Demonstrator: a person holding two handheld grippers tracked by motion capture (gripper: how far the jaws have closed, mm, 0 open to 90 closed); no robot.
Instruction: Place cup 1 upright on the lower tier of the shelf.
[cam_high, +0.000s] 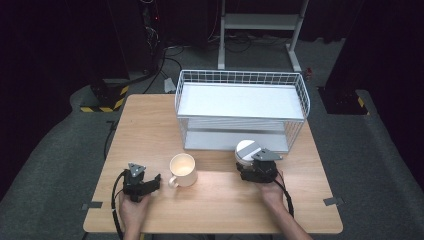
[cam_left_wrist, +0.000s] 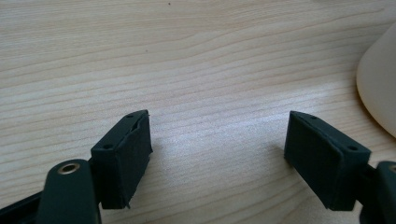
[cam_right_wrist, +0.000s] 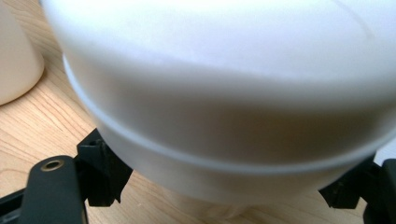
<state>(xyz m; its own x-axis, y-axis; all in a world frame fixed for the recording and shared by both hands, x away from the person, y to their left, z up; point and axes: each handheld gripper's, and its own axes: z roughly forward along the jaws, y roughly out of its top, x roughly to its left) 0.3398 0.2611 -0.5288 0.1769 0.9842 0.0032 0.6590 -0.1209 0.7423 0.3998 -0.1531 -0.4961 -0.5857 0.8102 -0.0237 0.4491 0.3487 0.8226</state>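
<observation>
Near the wooden desk's (cam_high: 150, 125) front edge, the left gripper (cam_high: 150, 186) gapes released beside a glossy cream mug (cam_high: 182, 170), while the right gripper (cam_high: 252, 167) grasps a smooth, round white bowl (cam_high: 246, 150).

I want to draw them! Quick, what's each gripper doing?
Left gripper: open, holding nothing.
Right gripper: jaws around the white bowl; a firm hold can't be told.

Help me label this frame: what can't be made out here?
- Round white container: right gripper view, too close; base hidden, top cut off.
- Cream ceramic mug: left gripper view, cut off by the right edge.
- Right hand-held gripper: high view, its grey plate hides the jaws.
</observation>
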